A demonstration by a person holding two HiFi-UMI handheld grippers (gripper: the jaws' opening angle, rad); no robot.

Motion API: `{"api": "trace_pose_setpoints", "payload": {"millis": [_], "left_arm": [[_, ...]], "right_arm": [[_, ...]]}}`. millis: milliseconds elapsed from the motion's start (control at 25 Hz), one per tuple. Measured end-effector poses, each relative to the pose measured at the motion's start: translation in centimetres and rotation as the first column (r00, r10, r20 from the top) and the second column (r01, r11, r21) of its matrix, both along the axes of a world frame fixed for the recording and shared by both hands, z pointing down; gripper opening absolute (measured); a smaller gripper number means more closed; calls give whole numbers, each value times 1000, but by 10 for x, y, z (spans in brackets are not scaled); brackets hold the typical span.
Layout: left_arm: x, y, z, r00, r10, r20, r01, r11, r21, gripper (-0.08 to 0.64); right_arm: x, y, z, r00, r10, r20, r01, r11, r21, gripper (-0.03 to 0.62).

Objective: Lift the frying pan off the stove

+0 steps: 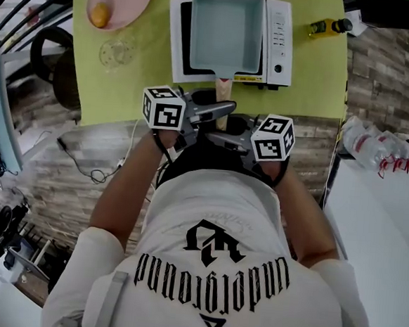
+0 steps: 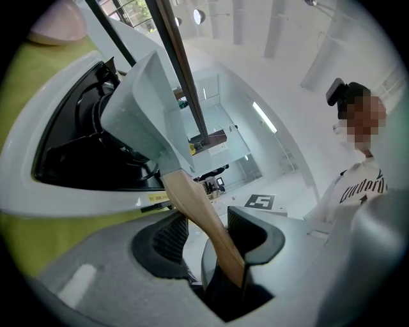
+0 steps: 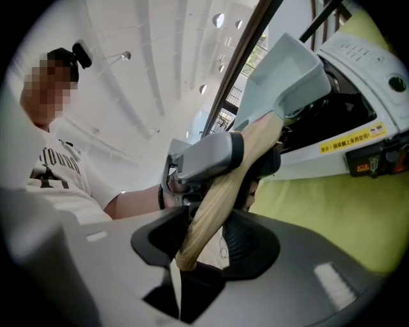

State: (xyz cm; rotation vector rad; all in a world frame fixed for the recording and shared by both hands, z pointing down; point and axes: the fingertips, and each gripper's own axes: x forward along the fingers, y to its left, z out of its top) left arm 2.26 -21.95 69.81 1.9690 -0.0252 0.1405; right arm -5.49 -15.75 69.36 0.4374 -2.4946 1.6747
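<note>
The frying pan [image 1: 225, 30] sits on the white stove [image 1: 279, 38], at the far edge of the tabletop on a green mat [image 1: 317, 76]. The left gripper [image 2: 208, 233] and the right gripper [image 3: 208, 239] both squeeze its wooden handle [image 2: 192, 204], which sticks out toward the person.

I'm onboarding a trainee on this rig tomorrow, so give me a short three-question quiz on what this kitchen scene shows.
1. True or false: the pink plate is empty.
2. Multiple choice: the frying pan is A) round, B) rectangular, C) oval.
3. Short answer: which part of the pan sits inside both the left tongs and the right tongs?

Key
1. False: a small orange-yellow item lies on it.
2. B.
3. The wooden handle.
</note>
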Motion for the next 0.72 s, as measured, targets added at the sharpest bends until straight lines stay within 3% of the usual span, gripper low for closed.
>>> {"api": "trace_pose_setpoints", "payload": {"millis": [720], "left_arm": [[-27, 26, -109, 997, 16, -76, -10, 997, 81, 206]], "right_arm": [[-27, 25, -100, 1000, 7, -11, -6, 992, 129, 173]]}}
